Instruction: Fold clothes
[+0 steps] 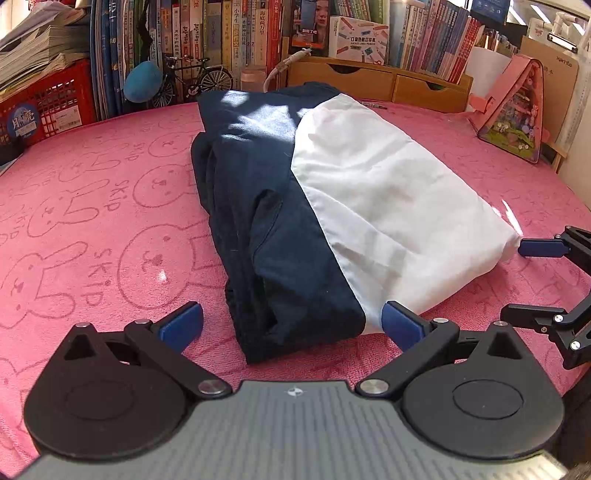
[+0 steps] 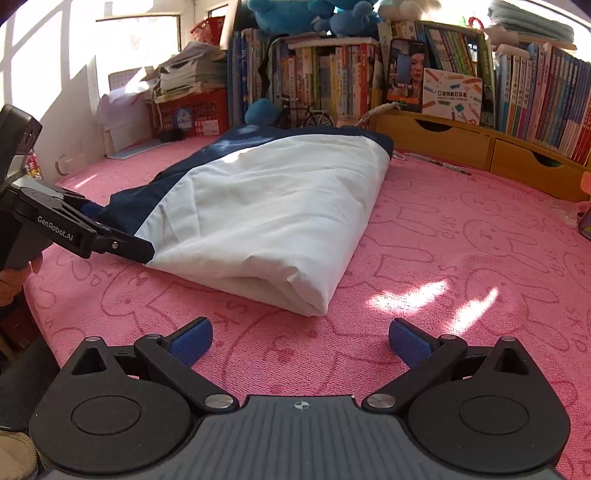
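A folded navy-and-white garment (image 1: 314, 206) lies on the pink rabbit-print towel (image 1: 92, 221); it also shows in the right wrist view (image 2: 266, 214). My left gripper (image 1: 291, 325) is open, its blue pads on either side of the garment's near end, nothing held. My right gripper (image 2: 301, 341) is open and empty, just short of the garment's white corner. The right gripper's fingers (image 1: 543, 247) show at the right edge of the left view, next to the white corner. The left gripper's body (image 2: 74, 232) shows at the left of the right view, touching the garment's edge.
Books (image 1: 221, 33), a red crate (image 1: 48, 107), a model bicycle (image 1: 195, 79) and a wooden drawer unit (image 1: 376, 77) line the back. A pink pouch (image 1: 517, 114) stands at the right. Bare pink towel (image 2: 461, 258) lies right of the garment.
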